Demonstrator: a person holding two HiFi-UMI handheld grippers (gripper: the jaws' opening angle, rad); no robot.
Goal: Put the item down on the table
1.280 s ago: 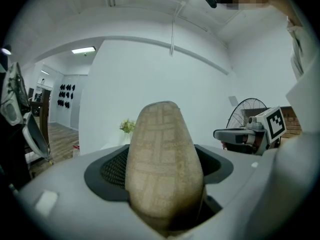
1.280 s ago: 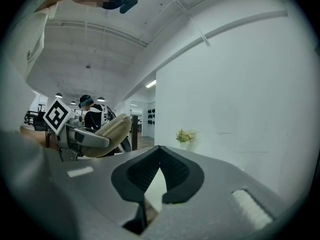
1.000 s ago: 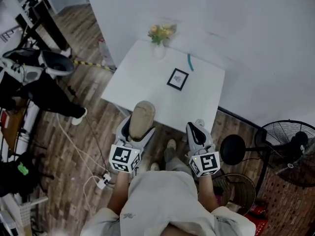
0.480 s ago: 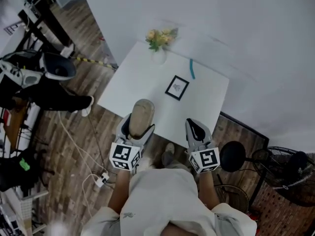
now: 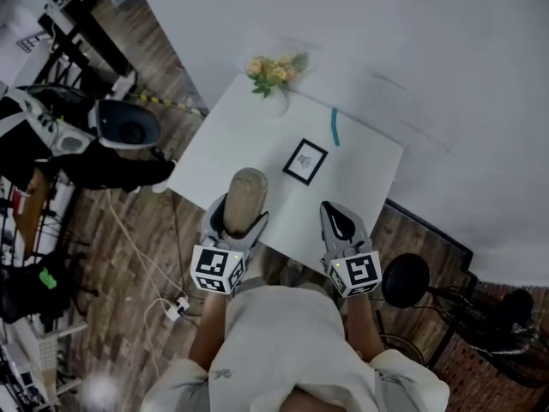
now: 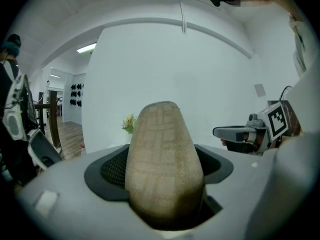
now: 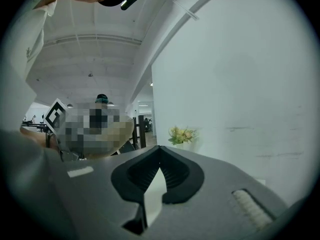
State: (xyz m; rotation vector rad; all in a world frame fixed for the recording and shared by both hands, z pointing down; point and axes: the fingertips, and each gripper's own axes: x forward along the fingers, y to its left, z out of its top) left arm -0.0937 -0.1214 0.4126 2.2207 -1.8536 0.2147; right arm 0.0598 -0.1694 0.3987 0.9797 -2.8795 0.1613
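In the head view my left gripper [image 5: 239, 219] is shut on a tan, rounded, oblong item [image 5: 245, 192], which stands up out of the jaws over the near edge of the white table [image 5: 232, 136]. The same item [image 6: 163, 164] fills the middle of the left gripper view, wedged between the dark pads. My right gripper [image 5: 340, 222] is held level beside it at the table's near edge, shut with nothing in it. In the right gripper view its jaws meet at the tip [image 7: 159, 152].
On the table stand a vase of yellow flowers [image 5: 274, 77] at the far corner, a small black picture frame [image 5: 305, 161] in the middle and a teal stick [image 5: 334, 127] behind it. A person in dark clothes [image 5: 94, 144] is at left. A black stool [image 5: 405, 280] stands at right. Cables [image 5: 176, 303] lie on the wood floor.
Both grippers have moved forward from short of the table to its near edge, the left still shut on the tan item. The fan at right has slid out of view.
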